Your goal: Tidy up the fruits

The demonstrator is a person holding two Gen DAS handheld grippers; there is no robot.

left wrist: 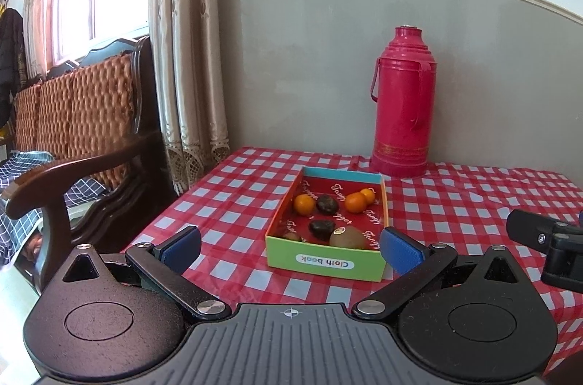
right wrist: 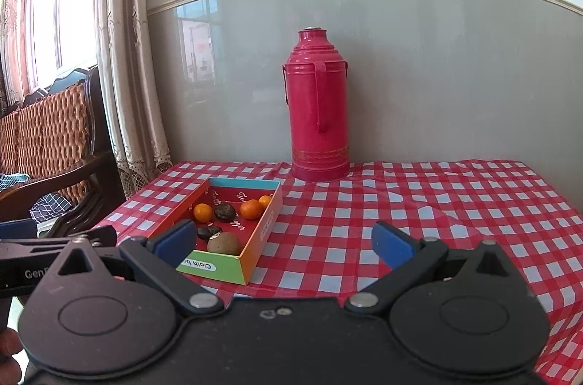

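A shallow cardboard box (left wrist: 320, 263) (right wrist: 255, 241) with a green front and red lining sits on the checked tablecloth. Inside lie three oranges (left wrist: 304, 204) (right wrist: 202, 213), two dark fruits (left wrist: 327, 203) (right wrist: 224, 212) and a brown kiwi (left wrist: 347, 237) (right wrist: 223, 243). My left gripper (left wrist: 291, 248) is open just before the box's front wall, holding nothing. My right gripper (right wrist: 282, 241) is open too, to the right of the box above the cloth. Part of the right gripper shows at the right edge of the left wrist view.
A tall pink thermos (left wrist: 400, 100) (right wrist: 319, 104) stands behind the box near the grey wall. A wooden bench with a woven cushion (left wrist: 73, 115) and curtains (left wrist: 186, 57) are left of the table. The table's left edge (left wrist: 160, 213) lies near the box.
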